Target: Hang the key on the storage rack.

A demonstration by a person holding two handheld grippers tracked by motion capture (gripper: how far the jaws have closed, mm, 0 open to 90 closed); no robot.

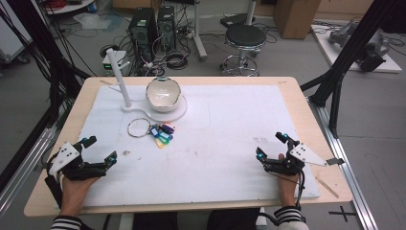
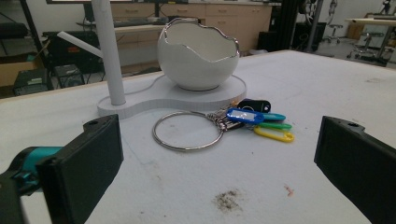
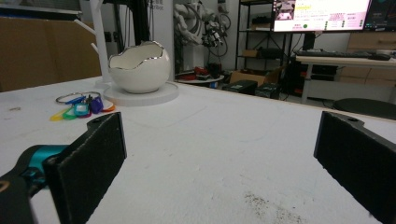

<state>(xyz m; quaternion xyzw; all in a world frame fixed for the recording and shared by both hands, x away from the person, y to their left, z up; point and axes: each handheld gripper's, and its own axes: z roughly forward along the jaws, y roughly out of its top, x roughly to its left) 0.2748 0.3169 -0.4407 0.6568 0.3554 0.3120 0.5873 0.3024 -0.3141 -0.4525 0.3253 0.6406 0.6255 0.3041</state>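
The left gripper [image 1: 99, 150] is resting with jaws wide, nothing between them; the keys [image 2: 219, 125] are lying just ahead (beside the bowl [image 2: 198, 55]). The right gripper [image 1: 272, 146] is gaping too.

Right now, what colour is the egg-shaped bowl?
White with a silver rim, clearest in the left gripper view.

Left gripper [image 1: 98, 151] rests near left, jaws wide apart; right gripper [image 1: 270, 146] near right, likewise spread.
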